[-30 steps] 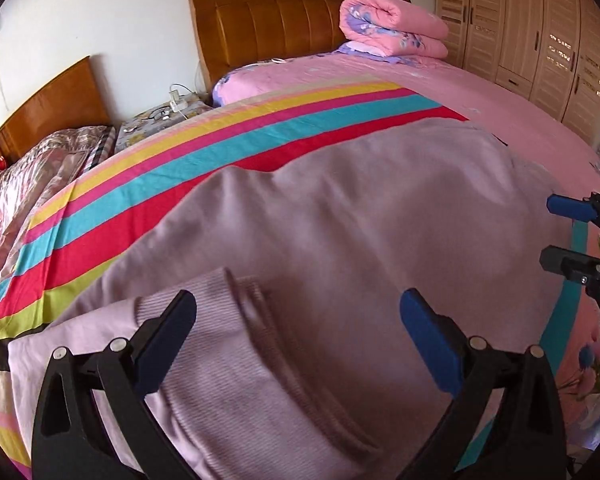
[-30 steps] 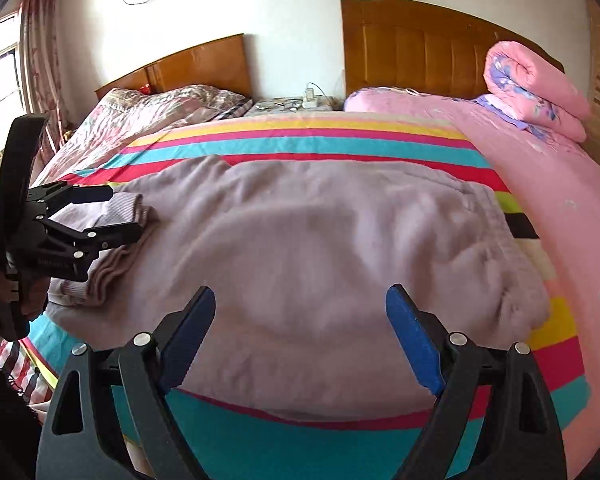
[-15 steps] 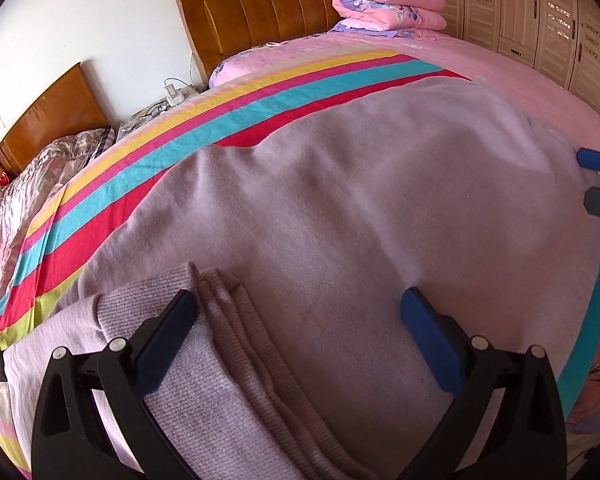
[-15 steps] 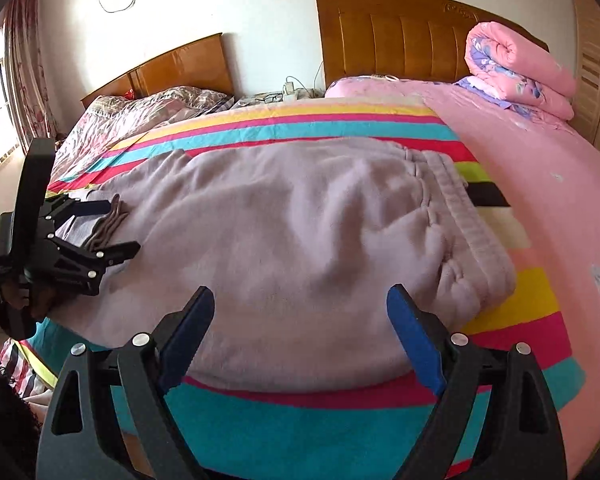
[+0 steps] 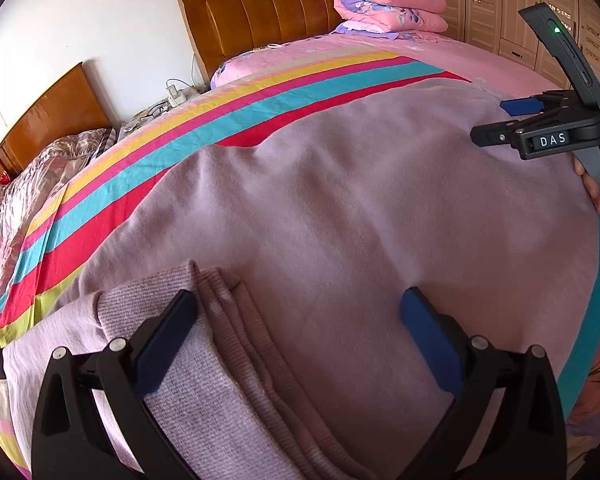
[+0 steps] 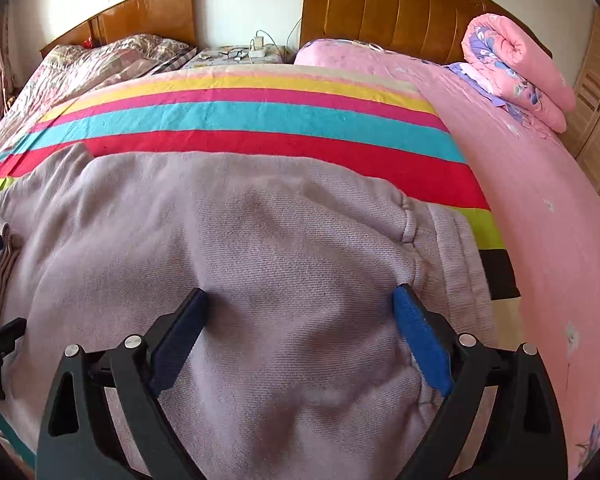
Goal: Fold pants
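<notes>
Mauve fleece pants (image 5: 340, 208) lie folded flat on the striped bedspread (image 5: 228, 120). Their ribbed cuffs (image 5: 220, 360) are stacked at the near left. My left gripper (image 5: 300, 336) is open, its fingertips pressed onto the cloth beside the cuffs. In the right wrist view the pants (image 6: 240, 232) fill the middle, with the waistband (image 6: 456, 256) to the right. My right gripper (image 6: 300, 328) is open, its tips resting on the fabric near the waistband. It also shows in the left wrist view (image 5: 496, 120), over the pants' far right end.
A rolled pink quilt (image 5: 388, 0) lies near the wooden headboard (image 5: 260, 4). Wooden wardrobes (image 5: 500, 0) stand at the right. A second bed (image 6: 84, 68) and a cluttered nightstand (image 6: 240, 54) are at the left. The pink sheet (image 6: 540, 200) lies right of the pants.
Both grippers have moved down and forward onto the pants. The right one went from the near edge to the waistband area. Both stayed open.
</notes>
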A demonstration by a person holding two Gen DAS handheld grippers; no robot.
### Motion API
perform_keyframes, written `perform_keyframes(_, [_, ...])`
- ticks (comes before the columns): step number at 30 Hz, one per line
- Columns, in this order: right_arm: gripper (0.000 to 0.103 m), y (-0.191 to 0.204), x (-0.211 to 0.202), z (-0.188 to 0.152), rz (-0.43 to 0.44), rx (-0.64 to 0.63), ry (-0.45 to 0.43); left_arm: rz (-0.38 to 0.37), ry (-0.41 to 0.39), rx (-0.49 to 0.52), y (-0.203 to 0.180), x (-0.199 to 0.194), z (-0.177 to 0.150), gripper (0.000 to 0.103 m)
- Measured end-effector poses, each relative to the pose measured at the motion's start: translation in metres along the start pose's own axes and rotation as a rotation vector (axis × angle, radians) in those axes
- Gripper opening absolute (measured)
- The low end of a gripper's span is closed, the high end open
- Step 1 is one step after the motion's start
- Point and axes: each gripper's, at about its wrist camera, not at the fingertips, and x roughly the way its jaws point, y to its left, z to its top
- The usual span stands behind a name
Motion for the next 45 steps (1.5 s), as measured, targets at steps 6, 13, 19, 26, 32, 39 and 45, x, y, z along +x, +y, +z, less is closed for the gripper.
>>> perform_keyframes(6, [0.090,-0.006,-0.014,-0.005,-0.028,0.087,-0.046,-0.003,-0.002,-0.001,0.000,0.000,0.000,0.102])
perform_keyframes(13, [0.090,-0.035,-0.037,-0.021,0.015,0.219,-0.092,-0.009,-0.034,-0.014,0.002,-0.010,-0.003,0.102])
perform_keyframes(19, [0.091,-0.076,-0.122,-0.096,0.160,0.452,-0.283,-0.149,-0.302,-0.121,0.032,-0.107,-0.015,0.102])
perform_keyframes(26, [0.090,-0.109,-0.109,-0.157,0.336,0.718,-0.203,0.008,-0.170,-0.397,0.114,-0.107,-0.052,0.102])
perform_keyframes(32, [0.087,-0.095,-0.088,-0.138,0.410,0.728,-0.157,0.111,-0.041,-0.495,0.140,-0.092,-0.088,0.102])
perform_keyframes(39, [0.082,-0.092,-0.073,-0.128,0.386,0.730,-0.159,0.205,0.013,-0.403,0.126,-0.070,-0.111,0.102])
perform_keyframes(45, [0.077,-0.056,-0.080,-0.124,0.404,0.617,-0.047,0.186,0.000,-0.415,0.133,-0.068,-0.116,0.102])
